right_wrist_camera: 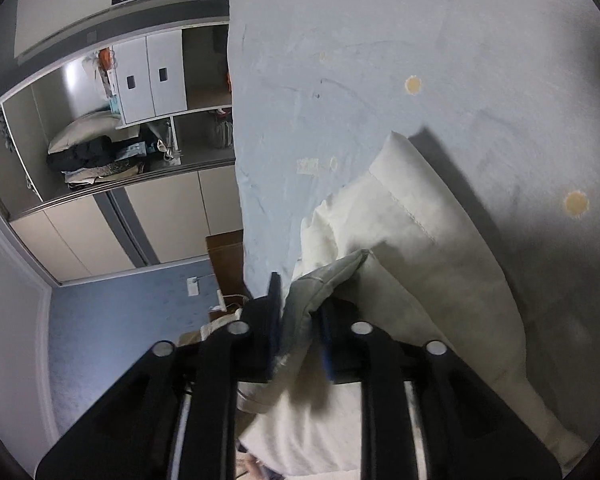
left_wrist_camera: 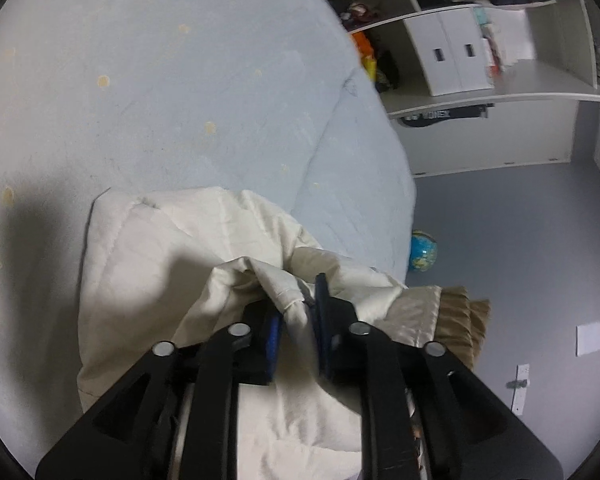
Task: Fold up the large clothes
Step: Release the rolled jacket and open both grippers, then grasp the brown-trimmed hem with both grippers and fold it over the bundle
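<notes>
Cream quilted garment [left_wrist_camera: 160, 264], puffy and stitched, with a tan ribbed cuff [left_wrist_camera: 460, 320], lying on the pale blue bed [left_wrist_camera: 180, 80]; its long axis runs from me toward the far bed. My left hand-held gripper [left_wrist_camera: 298, 320] pinches a fold; my right hand-held gripper [right_wrist_camera: 300, 320] pinches another edge [right_wrist_camera: 324, 280]. A globe [left_wrist_camera: 423, 250] on the floor and a shelf unit [left_wrist_camera: 480, 92] stand right.
</notes>
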